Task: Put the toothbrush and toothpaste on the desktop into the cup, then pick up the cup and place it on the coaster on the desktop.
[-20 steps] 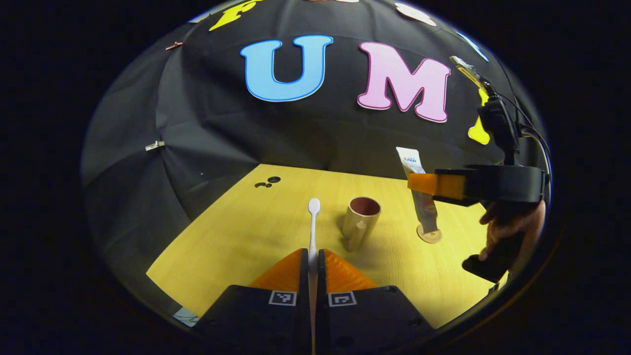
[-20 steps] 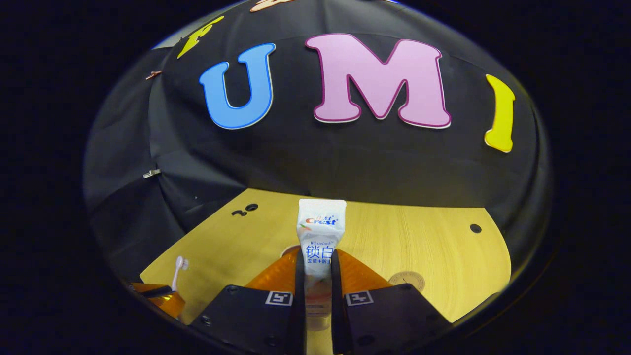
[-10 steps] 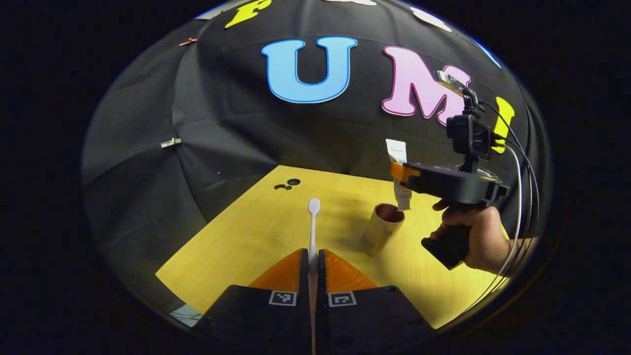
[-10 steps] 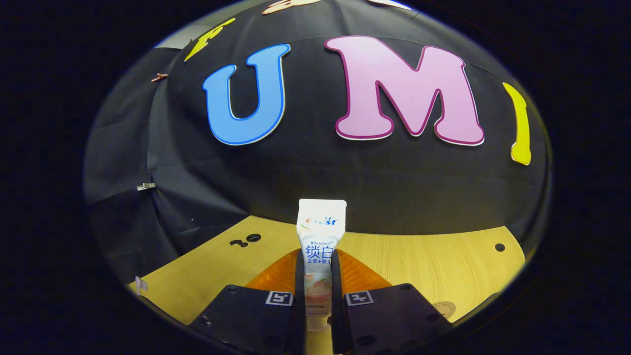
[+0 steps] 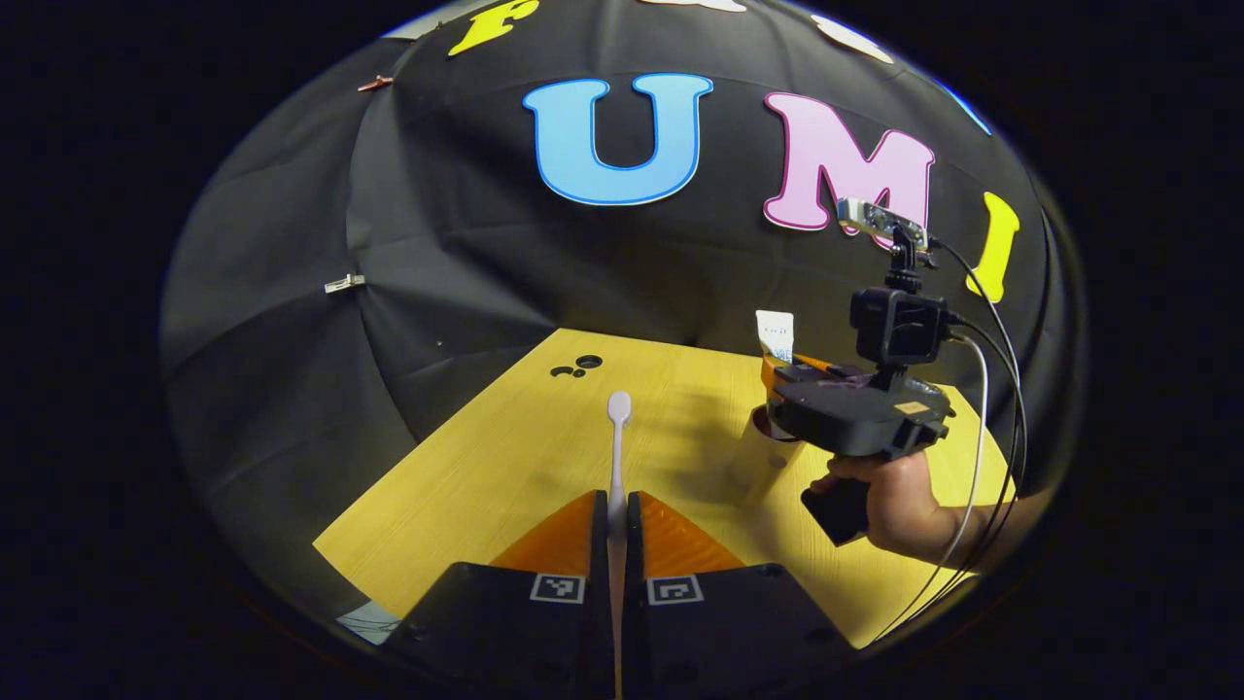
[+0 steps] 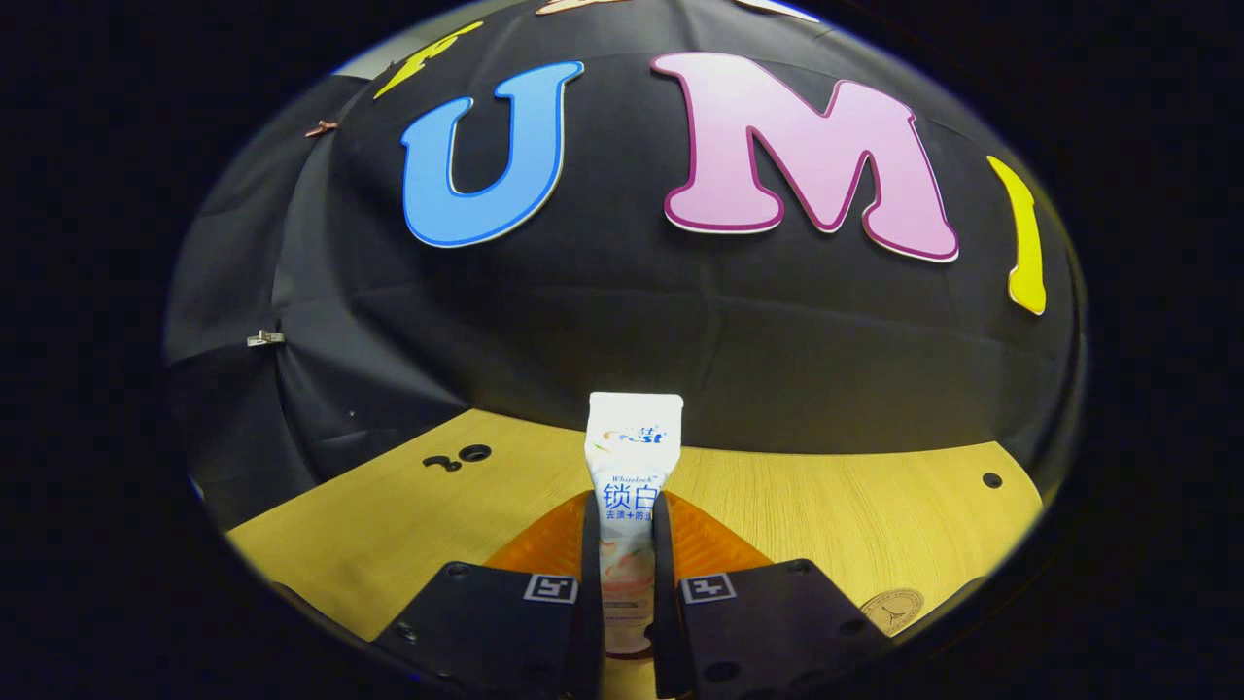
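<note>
My left gripper (image 5: 616, 506) is shut on a white toothbrush (image 5: 617, 437) that sticks out forward, head up, above the yellow desktop (image 5: 505, 467). To its right stands the tan cup (image 5: 756, 457), mostly hidden behind my right gripper (image 5: 792, 369) and the hand holding it. My right gripper (image 6: 623, 525) is shut on an upright white toothpaste tube (image 6: 632, 457), whose top (image 5: 775, 335) pokes up just above the cup. The round cork coaster (image 6: 892, 610) lies on the desktop at the lower right of the right gripper view.
The black cloth wall closes the back and left of the desktop. Small dark holes (image 5: 575, 367) mark the far left of the desktop, another hole (image 6: 990, 479) the far right. Cables (image 5: 982, 428) trail from my right gripper.
My right gripper has carried the toothpaste leftward over the cup and lowered it, now covering most of the cup. My left gripper has kept its hold on the toothbrush and barely moved.
</note>
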Motion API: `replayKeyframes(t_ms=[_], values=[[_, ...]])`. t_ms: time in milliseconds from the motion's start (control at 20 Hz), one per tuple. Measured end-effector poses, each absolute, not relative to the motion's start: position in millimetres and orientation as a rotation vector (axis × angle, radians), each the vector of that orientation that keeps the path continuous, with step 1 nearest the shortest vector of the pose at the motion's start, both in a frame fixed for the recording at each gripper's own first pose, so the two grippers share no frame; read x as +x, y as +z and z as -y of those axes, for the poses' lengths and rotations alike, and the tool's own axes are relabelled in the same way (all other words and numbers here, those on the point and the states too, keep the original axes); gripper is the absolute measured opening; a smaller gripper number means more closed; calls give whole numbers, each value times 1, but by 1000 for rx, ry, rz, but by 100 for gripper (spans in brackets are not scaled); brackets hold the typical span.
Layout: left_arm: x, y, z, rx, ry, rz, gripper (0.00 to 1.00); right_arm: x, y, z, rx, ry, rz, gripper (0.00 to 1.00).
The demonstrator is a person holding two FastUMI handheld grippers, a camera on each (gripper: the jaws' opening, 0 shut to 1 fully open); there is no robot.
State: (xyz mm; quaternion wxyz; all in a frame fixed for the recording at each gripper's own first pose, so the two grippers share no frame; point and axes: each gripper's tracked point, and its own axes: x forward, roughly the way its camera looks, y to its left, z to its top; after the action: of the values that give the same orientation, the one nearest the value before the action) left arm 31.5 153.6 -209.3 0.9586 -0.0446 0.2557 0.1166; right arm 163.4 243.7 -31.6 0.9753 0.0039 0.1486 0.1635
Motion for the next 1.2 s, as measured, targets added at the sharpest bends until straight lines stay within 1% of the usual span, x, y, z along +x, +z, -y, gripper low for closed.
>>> replayKeyframes(t_ms=[150,200,250,500,600,650,700,750,800,850,1000,1050,1150,1200], values=[[32,-211,-153,-95,237,-519,9,162,-41,-245,-12,325,-292,24],[33,-211,-154,-97,238,-519,9,161,-44,-246,-15,326,-291,18],[33,-212,-155,-99,239,-520,9,159,-47,-246,-22,325,-290,25],[35,-214,-160,-107,244,-521,9,149,-60,-243,-34,322,-314,30],[36,-214,-160,-108,244,-519,9,143,-58,-243,-37,334,-305,34],[36,-214,-159,-110,242,-517,9,141,-59,-243,-44,343,-308,40],[38,-213,-157,-111,238,-514,4,138,-62,-244,-44,356,-318,42],[38,-214,-156,-111,235,-511,9,134,-64,-244,-41,363,-327,48],[39,-213,-155,-110,231,-508,9,133,-62,-241,-39,359,-324,53],[41,-212,-153,-109,226,-504,9,133,-56,-240,-34,361,-314,61],[47,-209,-145,-111,203,-486,9,130,-40,-235,-26,363,-288,63],[51,-207,-142,-114,194,-475,9,127,-35,-233,-26,368,-281,73],[60,-202,-135,-119,173,-454,9,121,-21,-226,-28,374,-267,82],[65,-199,-130,-123,162,-442,9,118,-14,-220,-28,374,-262,84]])
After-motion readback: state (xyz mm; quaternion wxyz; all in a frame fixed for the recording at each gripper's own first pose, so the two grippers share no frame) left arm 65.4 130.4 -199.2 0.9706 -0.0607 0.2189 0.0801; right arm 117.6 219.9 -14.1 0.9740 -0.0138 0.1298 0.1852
